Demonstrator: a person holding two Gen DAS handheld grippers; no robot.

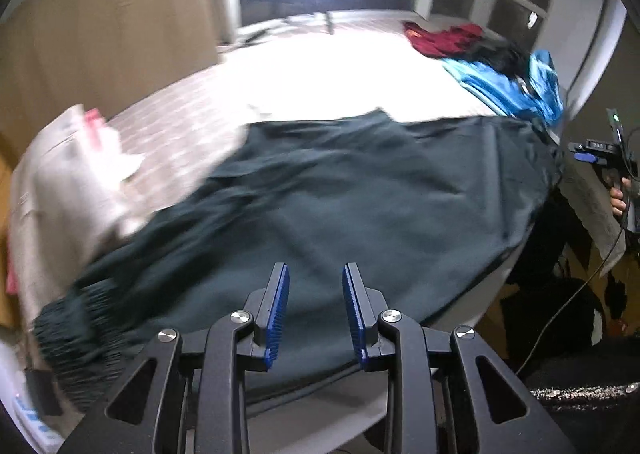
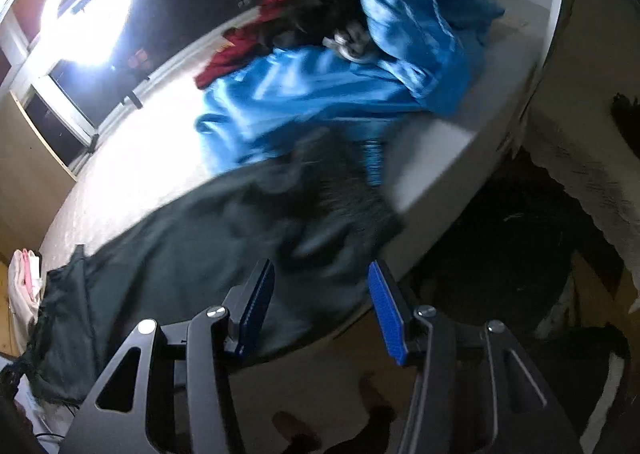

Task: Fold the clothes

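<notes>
A wide white table (image 1: 320,65) fills most of both views, brightly lit by a ring lamp (image 2: 86,13) at its far side, in front of dark windows. A large dark green garment (image 1: 340,205) lies spread across the near half of the table, wrinkled, with one edge reaching the table's front rim and a ribbed cuff hanging toward the left corner. In the right wrist view the same garment bunches up at its right end, close to the table's corner.

Behind it, at the far right of the table, sits a heap of clothes: a bright blue garment (image 2: 320,93), the biggest, touching the green one's edge; a black garment (image 2: 316,9) on top; a red garment (image 2: 248,41) behind. A pale folded cloth with pink (image 1: 76,173) lies at the table's left edge.

The left gripper (image 1: 316,306) hovers above the green garment, its blue pads a narrow gap apart and holding nothing. The right gripper (image 2: 320,310) hovers over the front rim, pads moderately apart, also empty. No containers are visible.
</notes>
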